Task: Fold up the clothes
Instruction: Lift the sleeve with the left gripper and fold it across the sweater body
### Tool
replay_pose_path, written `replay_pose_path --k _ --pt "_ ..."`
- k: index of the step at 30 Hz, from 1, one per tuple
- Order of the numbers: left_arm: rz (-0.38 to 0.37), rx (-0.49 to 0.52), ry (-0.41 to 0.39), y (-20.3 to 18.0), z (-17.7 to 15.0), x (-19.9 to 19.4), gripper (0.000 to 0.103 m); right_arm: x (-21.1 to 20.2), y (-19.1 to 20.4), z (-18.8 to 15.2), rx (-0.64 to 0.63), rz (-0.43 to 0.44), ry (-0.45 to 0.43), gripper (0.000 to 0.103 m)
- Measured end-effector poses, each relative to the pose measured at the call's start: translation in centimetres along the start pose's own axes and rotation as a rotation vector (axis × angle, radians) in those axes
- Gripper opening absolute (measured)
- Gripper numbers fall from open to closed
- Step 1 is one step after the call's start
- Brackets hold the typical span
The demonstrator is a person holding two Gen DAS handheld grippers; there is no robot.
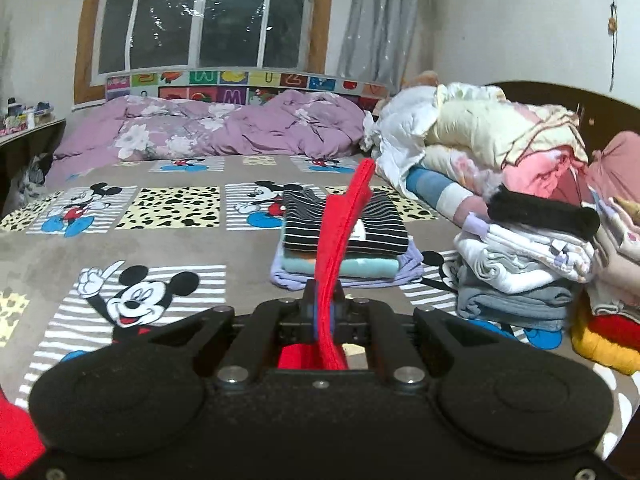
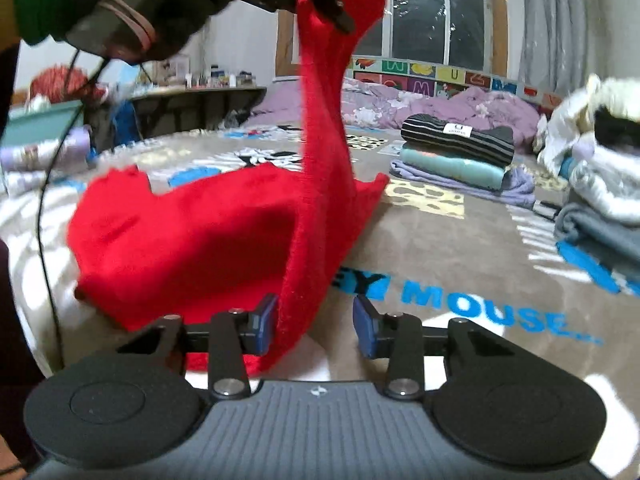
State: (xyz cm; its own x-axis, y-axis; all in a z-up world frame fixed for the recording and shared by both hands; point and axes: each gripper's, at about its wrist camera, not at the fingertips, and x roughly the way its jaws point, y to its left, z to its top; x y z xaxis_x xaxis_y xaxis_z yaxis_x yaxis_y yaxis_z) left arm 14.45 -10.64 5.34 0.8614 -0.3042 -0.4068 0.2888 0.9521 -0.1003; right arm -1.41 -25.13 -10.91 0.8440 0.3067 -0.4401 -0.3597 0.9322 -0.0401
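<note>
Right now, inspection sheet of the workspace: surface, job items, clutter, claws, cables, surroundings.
Surface: bed with a cartoon-mouse blanket, brown with striped and spotted panels.
Job's things: red garment, one end lifted, the rest lying on the blanket; folded stack with a striped top on it, further back.
Clutter: loose clothes pile to the right; purple duvet bunched at the far edge.
Claws: left claw shut on the red garment, holding it up; right claw open, low near the blanket, the garment's edge hanging between its fingers.
Cables: black cable hanging below the left hand.
Surroundings: window, grey curtain, cluttered side table.
</note>
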Motion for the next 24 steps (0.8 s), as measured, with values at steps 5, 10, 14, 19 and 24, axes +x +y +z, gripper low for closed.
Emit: replay_pose_path --k 5,10,14,19,24 --pt "-0.008 -0.046 0.001 3.6 -1.0 -1.0 0.004 0.2 1.6 -0.4 -0.090 -0.012 0.019 0.034" --pt "0.008 -0.088 -0.008 6.9 -1.9 -1.8 0.004 0.4 3.4 -0.5 -0.187 -0.001 0.027 0.021" --pt "0.026 -0.108 -0.011 9.2 -2.9 -2.2 0.004 0.3 4.4 -0.4 -0.224 0.019 0.020 0.015" --pt "0.065 -0.137 0.001 11.9 -4.7 -2.5 0.004 0.6 5.6 -0.3 -0.270 0.055 0.022 0.014" --pt "0.094 -0.175 0.009 13.8 -6.8 -2.7 0.004 0.8 6.6 -0.5 -0.320 0.071 0.036 0.014"
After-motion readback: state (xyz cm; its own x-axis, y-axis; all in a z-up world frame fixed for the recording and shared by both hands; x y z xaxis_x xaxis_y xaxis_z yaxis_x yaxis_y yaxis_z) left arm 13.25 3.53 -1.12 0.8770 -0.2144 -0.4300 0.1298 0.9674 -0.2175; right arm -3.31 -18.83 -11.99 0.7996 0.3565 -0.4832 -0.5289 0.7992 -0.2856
